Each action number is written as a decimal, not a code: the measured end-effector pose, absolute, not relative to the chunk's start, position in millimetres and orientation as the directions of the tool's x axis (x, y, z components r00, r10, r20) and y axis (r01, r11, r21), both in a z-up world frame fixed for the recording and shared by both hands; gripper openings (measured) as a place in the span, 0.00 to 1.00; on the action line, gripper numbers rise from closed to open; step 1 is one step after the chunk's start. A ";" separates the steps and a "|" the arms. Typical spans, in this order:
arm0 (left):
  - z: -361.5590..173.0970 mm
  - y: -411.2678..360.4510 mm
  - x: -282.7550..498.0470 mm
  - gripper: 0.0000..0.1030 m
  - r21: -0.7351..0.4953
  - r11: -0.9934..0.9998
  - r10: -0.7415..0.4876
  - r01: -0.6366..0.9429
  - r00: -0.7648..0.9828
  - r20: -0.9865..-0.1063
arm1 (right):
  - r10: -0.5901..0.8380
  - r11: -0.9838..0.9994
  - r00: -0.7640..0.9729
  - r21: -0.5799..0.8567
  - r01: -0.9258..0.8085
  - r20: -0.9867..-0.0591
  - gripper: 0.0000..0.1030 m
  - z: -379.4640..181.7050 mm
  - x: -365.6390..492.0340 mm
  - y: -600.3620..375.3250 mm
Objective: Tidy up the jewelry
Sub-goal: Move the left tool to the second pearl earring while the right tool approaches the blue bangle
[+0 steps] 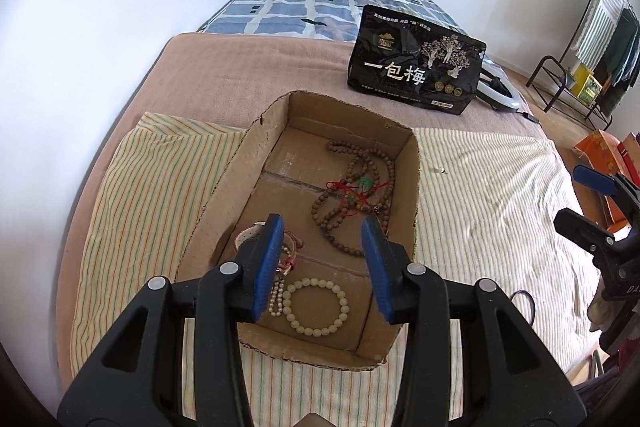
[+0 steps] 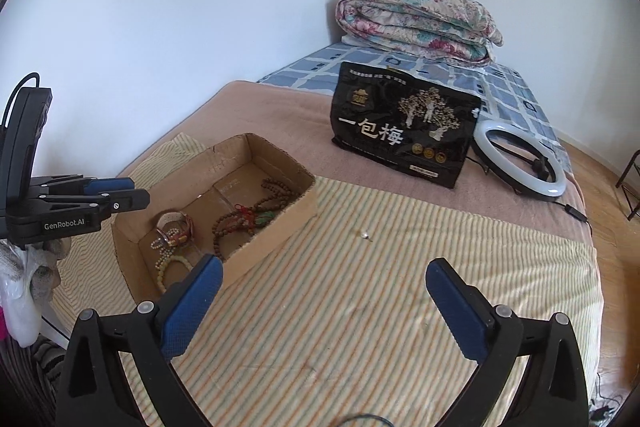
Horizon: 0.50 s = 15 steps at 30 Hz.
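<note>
My left gripper (image 1: 322,259) hangs parted and empty above the cardboard box (image 1: 412,195); my right gripper (image 2: 322,295) gapes empty; I'd sweep toward the small pale piece (image 2: 365,235) ahead on the striped cloth (image 2: 440,227), pinching low.

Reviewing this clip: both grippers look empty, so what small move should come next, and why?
Probably send the open right gripper forward to the small pale item on the striped cloth; it seems the only piece outside the cardboard box.
</note>
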<state>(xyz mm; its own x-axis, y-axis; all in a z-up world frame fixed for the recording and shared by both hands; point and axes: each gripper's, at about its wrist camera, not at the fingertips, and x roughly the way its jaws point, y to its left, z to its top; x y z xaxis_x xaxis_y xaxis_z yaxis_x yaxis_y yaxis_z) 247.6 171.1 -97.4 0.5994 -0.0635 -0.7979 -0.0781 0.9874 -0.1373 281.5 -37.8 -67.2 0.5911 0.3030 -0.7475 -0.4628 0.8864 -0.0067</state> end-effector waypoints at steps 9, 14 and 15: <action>-87.3 133.3 250.1 0.40 -0.135 0.991 -0.106 -0.002 0.609 -0.786 | 0.225 0.933 0.617 -0.016 -0.360 -0.754 1.00 -64.5 260.6 -117.4; -85.5 107.7 253.4 0.40 -0.130 0.990 -0.133 0.048 0.606 -0.785 | 0.198 0.935 0.584 -0.026 -0.353 -0.787 1.00 -78.7 247.4 -143.6; -85.4 103.4 253.7 0.40 -0.130 0.990 -0.138 0.057 0.605 -0.785 | 0.189 0.935 0.576 -0.033 -0.353 -0.795 1.00 -82.8 245.4 -147.2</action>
<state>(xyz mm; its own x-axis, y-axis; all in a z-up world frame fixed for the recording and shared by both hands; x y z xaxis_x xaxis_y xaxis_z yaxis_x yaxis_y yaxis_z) 253.7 103.4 -85.4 0.6046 -0.1379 -0.7845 0.0566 0.9898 -0.1304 245.4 -147.2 -82.8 0.5758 0.1890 -0.7954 -0.3528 0.9351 -0.0331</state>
